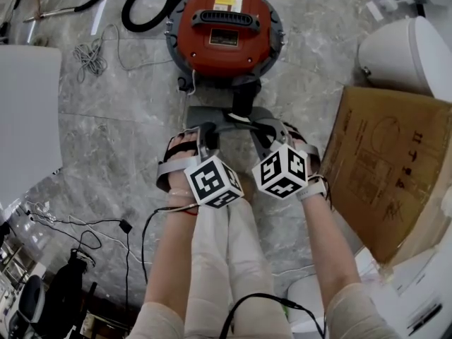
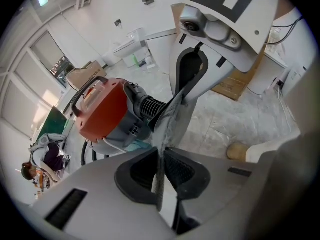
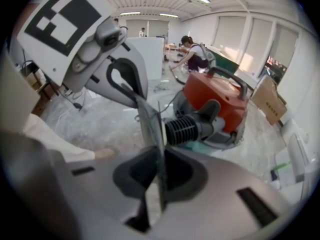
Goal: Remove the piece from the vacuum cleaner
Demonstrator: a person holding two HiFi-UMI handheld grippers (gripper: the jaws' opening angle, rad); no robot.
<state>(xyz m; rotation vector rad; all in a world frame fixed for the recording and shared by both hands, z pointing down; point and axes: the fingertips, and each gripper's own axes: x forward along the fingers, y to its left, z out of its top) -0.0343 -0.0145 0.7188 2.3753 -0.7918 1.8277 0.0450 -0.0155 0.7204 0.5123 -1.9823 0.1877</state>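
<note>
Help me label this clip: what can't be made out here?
- Head view: left tool and right tool cover their grip on the thin grey plastic piece.
- Gripper views: that piece shows edge-on, shape unclear.
- Head view: yellow label on the red round vacuum cleaner, too small to read.

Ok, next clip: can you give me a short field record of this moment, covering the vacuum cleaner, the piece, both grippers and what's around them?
vacuum cleaner: red, standing on the stone floor
piece: grey, at the vacuum cleaner's front, looks attached through a black ribbed hose end
left gripper: shut on the piece's thin edge
right gripper: shut on the piece, close beside the left gripper
task state: piece not yet off
nearby: cardboard box to the right
</note>
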